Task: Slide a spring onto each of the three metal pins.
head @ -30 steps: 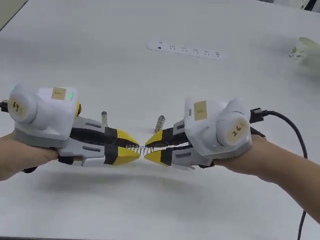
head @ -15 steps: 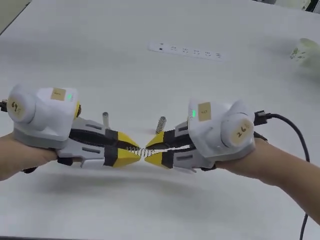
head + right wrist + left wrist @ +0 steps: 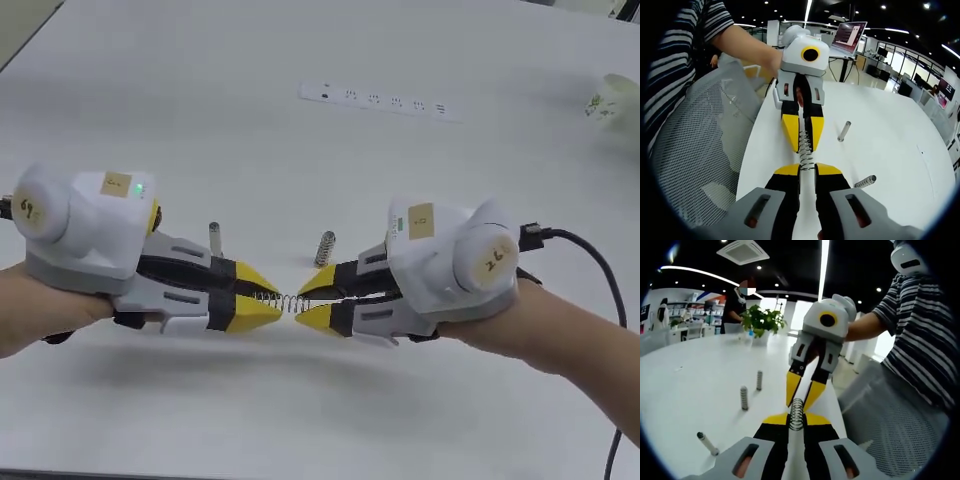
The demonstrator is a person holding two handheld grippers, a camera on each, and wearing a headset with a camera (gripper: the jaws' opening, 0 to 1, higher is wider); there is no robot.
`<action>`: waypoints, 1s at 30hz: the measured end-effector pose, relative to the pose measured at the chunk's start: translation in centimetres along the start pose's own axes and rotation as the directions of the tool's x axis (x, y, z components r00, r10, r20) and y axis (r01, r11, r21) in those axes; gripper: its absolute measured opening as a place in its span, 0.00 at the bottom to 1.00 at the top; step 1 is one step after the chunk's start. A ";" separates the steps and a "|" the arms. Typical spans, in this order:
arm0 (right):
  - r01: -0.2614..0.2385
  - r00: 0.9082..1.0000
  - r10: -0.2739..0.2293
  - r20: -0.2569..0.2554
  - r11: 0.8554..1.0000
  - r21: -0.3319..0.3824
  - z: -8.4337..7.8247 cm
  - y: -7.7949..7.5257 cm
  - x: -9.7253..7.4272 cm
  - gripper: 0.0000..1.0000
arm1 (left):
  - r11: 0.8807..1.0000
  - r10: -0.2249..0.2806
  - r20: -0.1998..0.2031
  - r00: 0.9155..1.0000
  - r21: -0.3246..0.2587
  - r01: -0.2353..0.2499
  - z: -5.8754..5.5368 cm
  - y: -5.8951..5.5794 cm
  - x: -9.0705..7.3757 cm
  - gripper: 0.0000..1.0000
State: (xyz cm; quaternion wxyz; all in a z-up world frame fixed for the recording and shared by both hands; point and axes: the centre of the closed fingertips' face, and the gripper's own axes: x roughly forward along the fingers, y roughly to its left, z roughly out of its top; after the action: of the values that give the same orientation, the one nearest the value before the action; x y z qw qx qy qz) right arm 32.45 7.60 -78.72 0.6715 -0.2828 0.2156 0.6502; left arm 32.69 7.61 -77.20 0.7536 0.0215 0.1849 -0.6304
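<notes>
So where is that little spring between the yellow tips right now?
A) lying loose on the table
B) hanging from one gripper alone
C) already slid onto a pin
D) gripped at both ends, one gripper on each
D: the spring bridges the gap, one end pinched in the left gripper, the other in the right gripper.

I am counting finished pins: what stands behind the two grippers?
A bare pin and a pin wearing a spring. The left gripper view shows a second sprung pin; the right gripper likely covers it in the head view.
</notes>
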 end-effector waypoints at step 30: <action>-0.053 0.996 0.061 0.063 0.992 -0.114 4.8 0.1 -0.8 0.07 | 1.000 0.011 -0.041 0.999 0.007 -0.010 -1.1 0.0 0.0 0.02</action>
State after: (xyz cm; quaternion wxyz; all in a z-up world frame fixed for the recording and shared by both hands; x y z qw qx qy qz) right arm 31.90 10.20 -74.59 0.6425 -0.2919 0.1644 0.6892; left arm 32.40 7.87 -78.18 0.7529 0.0380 0.1980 -0.6265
